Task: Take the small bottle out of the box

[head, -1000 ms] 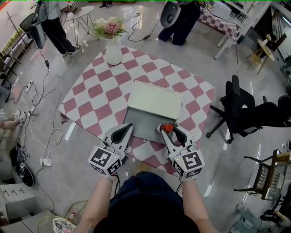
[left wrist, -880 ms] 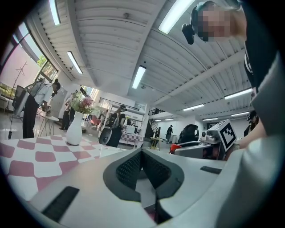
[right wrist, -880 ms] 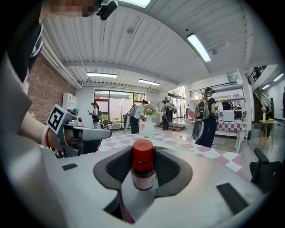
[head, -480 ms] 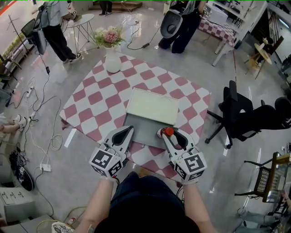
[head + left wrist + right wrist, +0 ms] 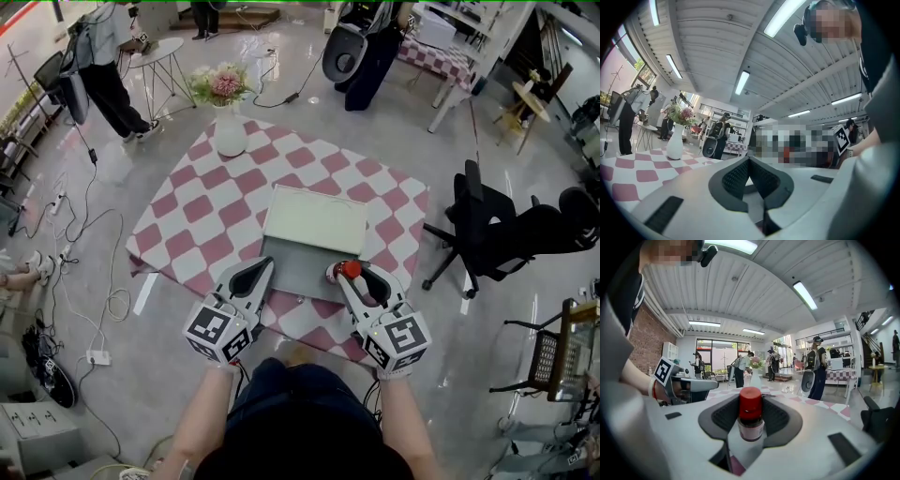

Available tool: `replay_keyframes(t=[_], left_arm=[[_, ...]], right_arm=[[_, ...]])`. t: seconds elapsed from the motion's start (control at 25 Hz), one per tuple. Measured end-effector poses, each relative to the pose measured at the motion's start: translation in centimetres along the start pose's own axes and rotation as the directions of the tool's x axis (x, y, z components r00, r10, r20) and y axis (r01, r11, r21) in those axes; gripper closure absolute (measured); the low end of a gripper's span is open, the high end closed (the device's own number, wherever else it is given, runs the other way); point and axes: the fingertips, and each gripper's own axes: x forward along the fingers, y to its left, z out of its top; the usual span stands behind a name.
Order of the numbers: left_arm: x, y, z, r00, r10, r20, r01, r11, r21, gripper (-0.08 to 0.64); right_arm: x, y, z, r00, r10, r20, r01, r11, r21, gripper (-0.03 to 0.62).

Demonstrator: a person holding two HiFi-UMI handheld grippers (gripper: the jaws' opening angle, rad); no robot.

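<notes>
The small bottle: red cap, dark glass; upright in right tongs.

Tbl w/ red-and-white check cloth sits mid head view on glossy grey floor. White vase stands upright near cloth's far corner, pink & white flowers in it. Beyond it, small round side tbl, w/ a person in dark trousers just beside. 2nd person at top centre, black oval case in front of them. Another check-cloth tbl at top, R side of that view. Black office chairs on same side, apart from main tbl. Cables trail over floor on view's L side, white power strip nearby. Gripper views: ribbed ceiling w/ strip lights; brick wall.
</notes>
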Motion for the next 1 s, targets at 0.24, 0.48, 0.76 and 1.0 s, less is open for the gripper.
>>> replay_keyframes(t=[0.24, 0.48, 0.76, 1.0], left_arm=[[-0.7, 0.0, 1.1, 1.000, -0.018, 0.003, 0.018, 1.000, 0.010, 0.551], [-1.5, 0.4, 2.1, 1.000, -0.013, 0.017, 0.012, 1.000, 0.015, 0.552], [-2.1, 0.6, 3.4, 0.999, 0.001, 0.038, -0.002, 1.000, 0.021, 0.552], [-2.3, 0.7, 4.1, 0.998, -0.002, 0.055, 0.001, 1.000, 0.023, 0.552]], right_arm=[[-0.4, 0.8, 0.9, 1.000, -0.017, 0.015, 0.017, 1.000, 0.006, 0.446], [-0.8, 1.3, 1.9, 0.999, -0.023, 0.034, 0.023, 1.000, 0.014, 0.446], [-1.5, 1.4, 3.4, 0.998, -0.027, 0.053, 0.027, 1.000, 0.005, 0.446], [-1.6, 1.6, 4.1, 0.997, -0.028, 0.065, 0.028, 1.000, 0.002, 0.447]])
